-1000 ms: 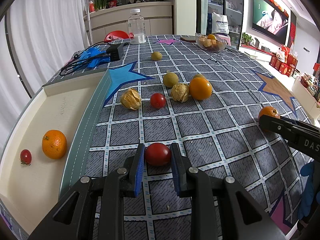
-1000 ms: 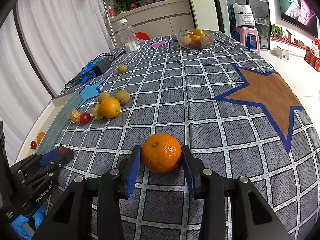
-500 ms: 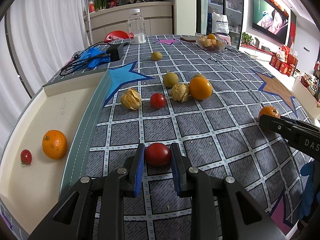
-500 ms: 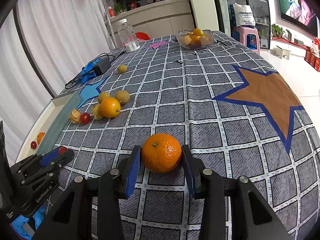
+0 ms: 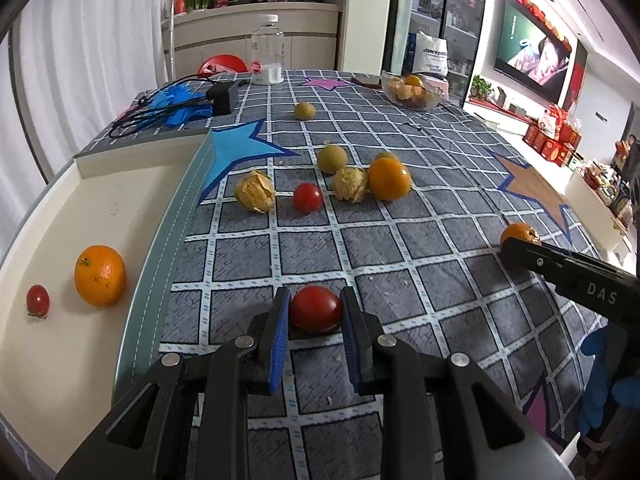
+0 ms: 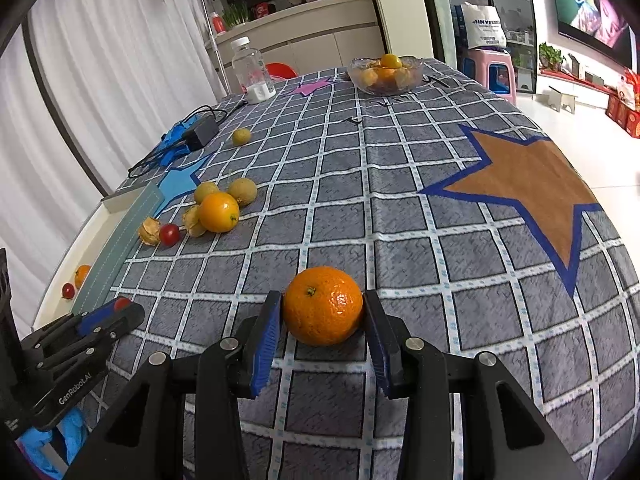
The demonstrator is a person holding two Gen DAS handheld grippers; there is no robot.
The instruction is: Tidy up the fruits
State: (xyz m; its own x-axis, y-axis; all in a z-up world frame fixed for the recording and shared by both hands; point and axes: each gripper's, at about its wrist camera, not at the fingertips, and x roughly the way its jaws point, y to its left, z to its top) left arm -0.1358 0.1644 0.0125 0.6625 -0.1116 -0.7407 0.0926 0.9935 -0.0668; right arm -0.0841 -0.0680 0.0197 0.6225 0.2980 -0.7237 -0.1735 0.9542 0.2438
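Observation:
My left gripper [image 5: 315, 314] is shut on a red tomato [image 5: 315, 307] resting on the checked tablecloth, just right of the cream tray [image 5: 48, 380]. The tray holds an orange [image 5: 100, 275] and a small tomato [image 5: 37, 300]. My right gripper [image 6: 323, 316] is shut on a mandarin [image 6: 322, 305] that sits on the cloth. Loose fruit lies mid-table: an orange [image 5: 389, 179], a tomato [image 5: 307, 197], two husked physalis [image 5: 255, 191] and yellow-green fruits [image 5: 332, 158].
A glass bowl of fruit [image 5: 410, 90] and a plastic bottle [image 5: 267, 50] stand at the far end. A black adapter with cables and blue gloves [image 5: 180, 100] lies far left. The table edge drops off on the right.

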